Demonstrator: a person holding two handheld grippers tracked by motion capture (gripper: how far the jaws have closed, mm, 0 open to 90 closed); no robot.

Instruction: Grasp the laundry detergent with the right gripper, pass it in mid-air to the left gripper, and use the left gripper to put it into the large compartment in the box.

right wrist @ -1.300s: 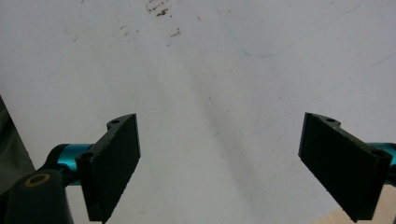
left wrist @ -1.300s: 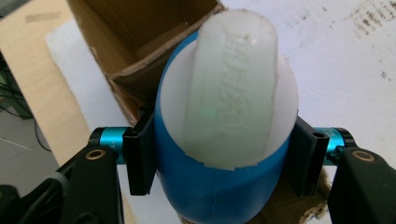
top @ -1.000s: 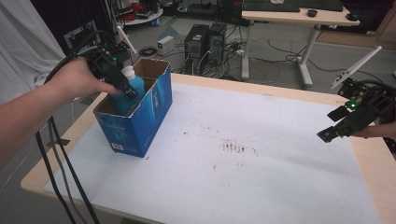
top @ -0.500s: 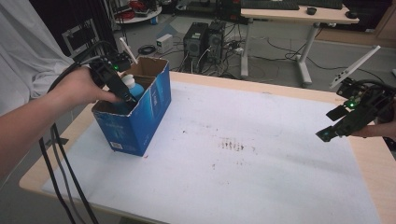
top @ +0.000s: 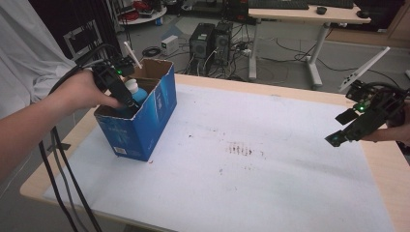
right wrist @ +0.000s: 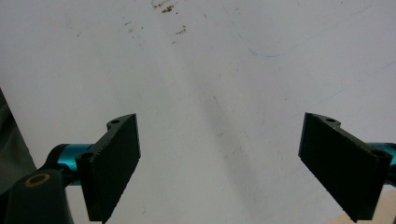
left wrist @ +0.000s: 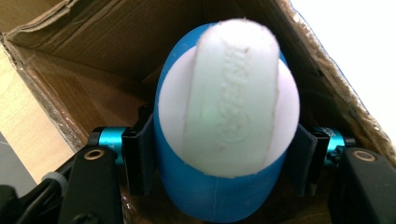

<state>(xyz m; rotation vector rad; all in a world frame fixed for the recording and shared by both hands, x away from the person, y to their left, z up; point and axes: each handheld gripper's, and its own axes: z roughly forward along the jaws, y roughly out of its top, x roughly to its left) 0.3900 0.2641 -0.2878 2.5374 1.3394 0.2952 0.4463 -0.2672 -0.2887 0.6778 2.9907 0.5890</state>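
A blue bottle with a white cap (left wrist: 224,116) stands inside an open blue cardboard box (top: 140,125) at the table's left. My left gripper (top: 128,104) reaches down into the box from the left. It is shut on the bottle (top: 138,92), one pad pressed against each side below the cap. The left gripper view looks down on the cap, with brown box walls (left wrist: 93,56) around it. My right gripper (top: 345,133) hovers over the table's right edge, open, with only white table cover between its pads (right wrist: 116,163).
A white cover (top: 251,183) with a brown smudge (top: 241,149) near the middle lies over the wooden table. Black cables (top: 58,164) hang off the left edge. Desks, computer towers and floor cables stand beyond the far edge.
The left gripper with the bottle has sunk slightly deeper into the box. The right gripper has stayed where it was.
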